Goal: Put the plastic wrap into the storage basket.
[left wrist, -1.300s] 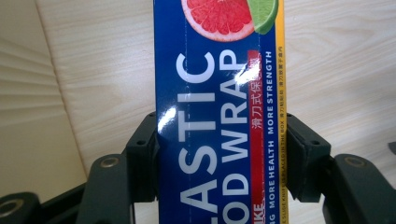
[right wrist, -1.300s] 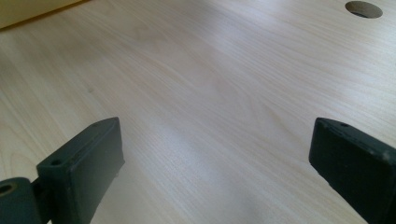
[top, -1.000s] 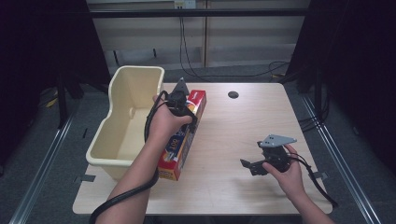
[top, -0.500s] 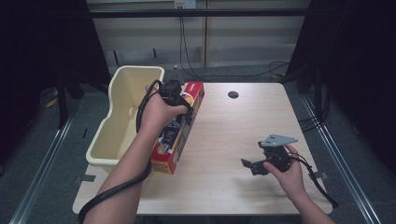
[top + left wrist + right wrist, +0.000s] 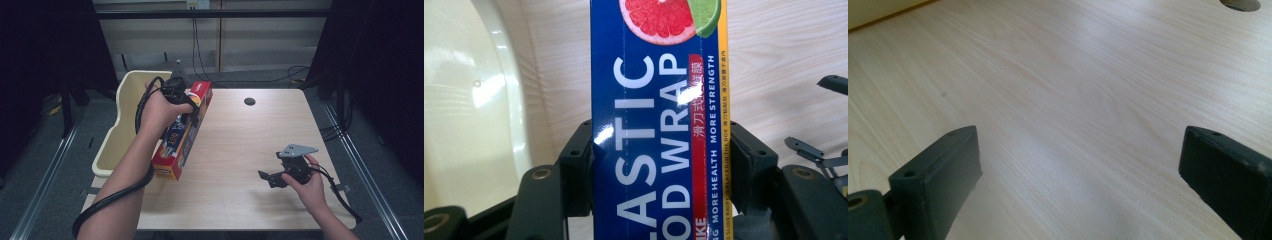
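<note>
A long blue and red plastic wrap box (image 5: 182, 132) lies lengthwise at the table's left edge, beside a cream tub (image 5: 125, 120). My left gripper (image 5: 192, 112) grips it near its far end. In the left gripper view the plastic wrap box (image 5: 659, 125) stands between both jaws, which press on its two sides. My right gripper (image 5: 267, 179) hovers low over the front right of the table, held in a hand, jaws wide apart. The right gripper view shows bare wood between its fingers (image 5: 943, 175).
The cream tub (image 5: 469, 100) hangs off the table's left side, close against the box. A round cable hole (image 5: 249, 101) sits near the table's far edge. Cables trail from both grippers. Metal rails run along the floor on both sides.
My left gripper has slid along the box toward its far end and the tub's far corner. The right gripper has stayed in place.
</note>
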A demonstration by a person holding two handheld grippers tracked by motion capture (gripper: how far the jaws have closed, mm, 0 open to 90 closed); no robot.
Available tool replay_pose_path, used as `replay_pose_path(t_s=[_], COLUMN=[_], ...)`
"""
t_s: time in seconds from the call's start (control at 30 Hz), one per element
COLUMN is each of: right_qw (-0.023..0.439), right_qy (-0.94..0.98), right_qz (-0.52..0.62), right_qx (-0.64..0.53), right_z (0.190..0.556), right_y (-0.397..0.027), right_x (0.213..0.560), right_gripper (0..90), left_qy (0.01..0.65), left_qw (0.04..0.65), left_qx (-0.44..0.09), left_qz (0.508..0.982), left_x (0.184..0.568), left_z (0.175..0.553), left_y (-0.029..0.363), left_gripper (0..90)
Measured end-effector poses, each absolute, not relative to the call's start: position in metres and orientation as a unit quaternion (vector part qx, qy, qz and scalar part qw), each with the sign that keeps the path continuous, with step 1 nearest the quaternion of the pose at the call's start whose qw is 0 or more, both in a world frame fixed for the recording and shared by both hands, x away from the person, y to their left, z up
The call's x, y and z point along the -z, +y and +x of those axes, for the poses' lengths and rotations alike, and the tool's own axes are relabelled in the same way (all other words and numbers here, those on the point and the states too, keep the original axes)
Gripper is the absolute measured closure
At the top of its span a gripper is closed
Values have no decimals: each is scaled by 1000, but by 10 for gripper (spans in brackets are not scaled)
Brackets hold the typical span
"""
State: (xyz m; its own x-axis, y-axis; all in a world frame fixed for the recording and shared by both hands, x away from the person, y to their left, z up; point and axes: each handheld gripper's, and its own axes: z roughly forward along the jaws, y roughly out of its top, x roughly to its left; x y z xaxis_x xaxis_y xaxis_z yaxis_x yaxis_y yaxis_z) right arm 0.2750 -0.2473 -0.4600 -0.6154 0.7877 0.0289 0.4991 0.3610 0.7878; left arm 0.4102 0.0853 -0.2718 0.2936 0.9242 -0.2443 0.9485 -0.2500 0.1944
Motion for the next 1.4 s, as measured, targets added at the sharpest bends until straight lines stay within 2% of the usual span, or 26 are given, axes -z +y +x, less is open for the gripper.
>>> replay_pose_path(t_s=[1.4], right_qw=[182], right_qy=[806], right_qz=[398], right_qx=[-399], right_z=[275], right_y=[-247], right_x=[460], right_gripper=[32], left_qy=[632], left_qw=[153], left_qx=[14], left_qz=[760], left_x=[223], left_z=[414], left_y=[135], left_gripper=[409])
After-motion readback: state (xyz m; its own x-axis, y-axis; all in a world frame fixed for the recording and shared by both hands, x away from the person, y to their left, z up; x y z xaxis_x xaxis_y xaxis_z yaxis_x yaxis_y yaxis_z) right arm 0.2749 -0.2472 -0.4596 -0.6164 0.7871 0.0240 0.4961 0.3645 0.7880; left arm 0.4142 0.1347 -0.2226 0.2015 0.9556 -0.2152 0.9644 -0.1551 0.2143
